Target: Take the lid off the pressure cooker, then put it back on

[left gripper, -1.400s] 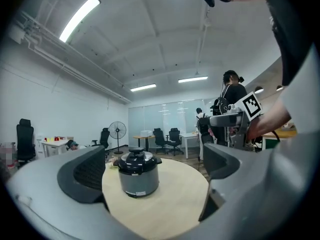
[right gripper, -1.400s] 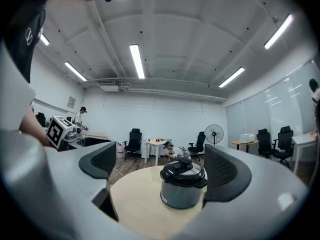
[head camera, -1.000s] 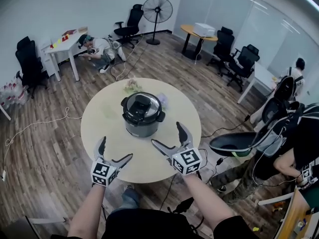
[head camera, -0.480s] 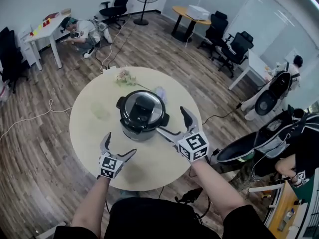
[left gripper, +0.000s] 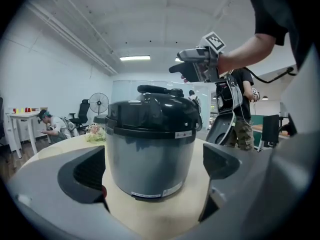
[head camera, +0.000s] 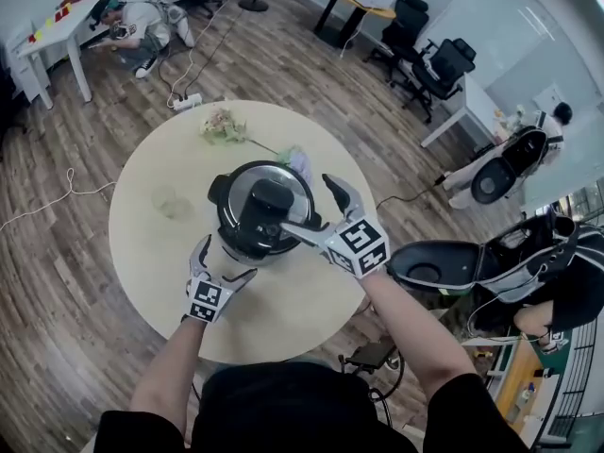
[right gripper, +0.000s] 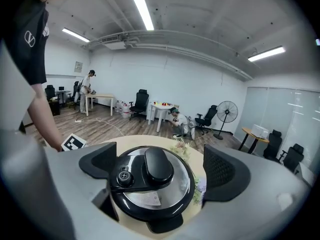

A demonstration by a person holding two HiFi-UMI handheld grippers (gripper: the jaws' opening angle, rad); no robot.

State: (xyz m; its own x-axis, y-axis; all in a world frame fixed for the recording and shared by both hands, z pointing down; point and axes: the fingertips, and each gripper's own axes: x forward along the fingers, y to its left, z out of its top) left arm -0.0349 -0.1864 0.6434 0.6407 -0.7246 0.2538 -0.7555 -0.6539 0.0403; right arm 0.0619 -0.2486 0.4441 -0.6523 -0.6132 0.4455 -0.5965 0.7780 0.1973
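Right hand-held gripper (head camera: 304, 203) wide open over lid (head camera: 247, 179), left hand-held gripper (head camera: 223, 259) open beside pressure cooker (left gripper: 150, 159)

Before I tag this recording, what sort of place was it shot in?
Probably an open-plan office or lab workspace: black swivel office chairs, a white desk and a standing fan sit on wood-look flooring around the round table holding the pressure cooker.

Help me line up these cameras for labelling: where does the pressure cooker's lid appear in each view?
Head view: lid at centre, seen from above.
Left gripper view: lid at centre, side-on.
Right gripper view: lid at lower centre, seen from above.
Shared landmark: the flowers on the table beyond it.
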